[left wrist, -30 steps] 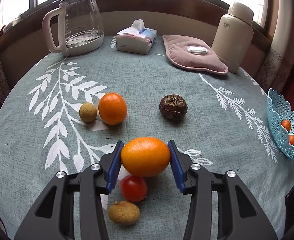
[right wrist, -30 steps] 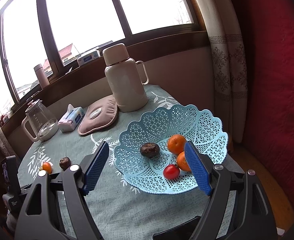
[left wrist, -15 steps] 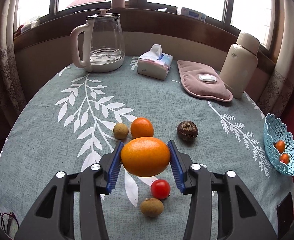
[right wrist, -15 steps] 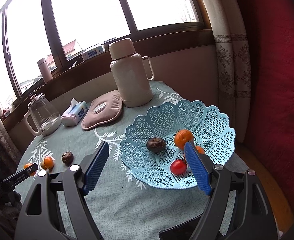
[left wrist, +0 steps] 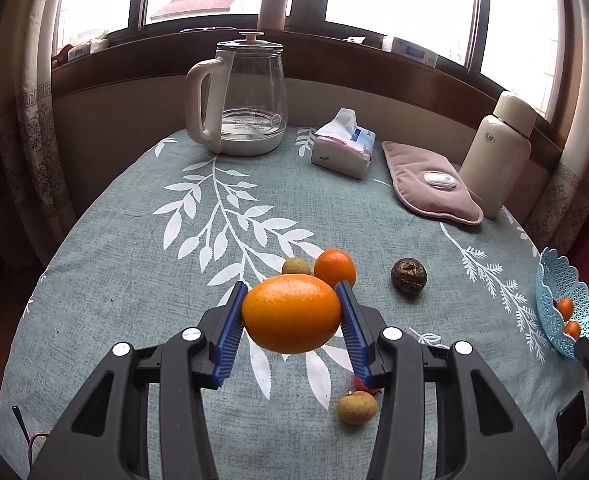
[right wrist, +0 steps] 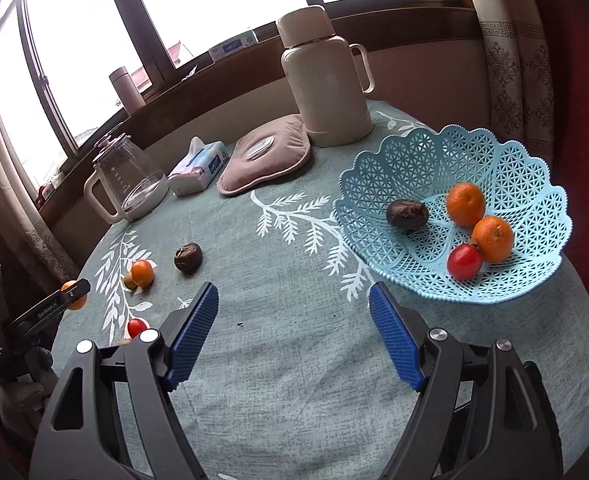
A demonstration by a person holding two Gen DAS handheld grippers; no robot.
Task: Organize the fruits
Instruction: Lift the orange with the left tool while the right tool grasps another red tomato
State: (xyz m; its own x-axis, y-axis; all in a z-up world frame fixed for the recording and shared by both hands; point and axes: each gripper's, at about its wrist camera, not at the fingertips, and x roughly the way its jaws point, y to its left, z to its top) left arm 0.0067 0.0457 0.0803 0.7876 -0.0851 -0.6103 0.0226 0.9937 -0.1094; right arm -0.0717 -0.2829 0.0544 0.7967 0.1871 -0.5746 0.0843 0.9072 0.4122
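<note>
A round table [left wrist: 142, 264] under a grey-green cloth printed with white leaf sprays carries everything. In the left wrist view, a glass kettle with a cream handle [left wrist: 240, 100] stands at twelve o'clock, a soft tissue pack [left wrist: 344, 146] and a flat pink heating pad [left wrist: 430, 184] at one, a cream thermos flask [left wrist: 498, 152] at two. A pale blue lattice plastic basket [left wrist: 550, 284] sits at the three o'clock edge. Near the centre lie a small orange [left wrist: 334, 268] touching a tan longan [left wrist: 295, 267], and a dark wrinkled fruit [left wrist: 408, 275] apart to their right. Another tan longan [left wrist: 356, 407] lies at five.

Large orange [left wrist: 291, 313] clamped in left claw [left wrist: 292, 320] above worktop [left wrist: 134, 280]; small orange [left wrist: 335, 267], two longans, dark fruit [left wrist: 408, 275] loose; blue basket [right wrist: 434, 168] holds two oranges, tomato, dark fruit.
</note>
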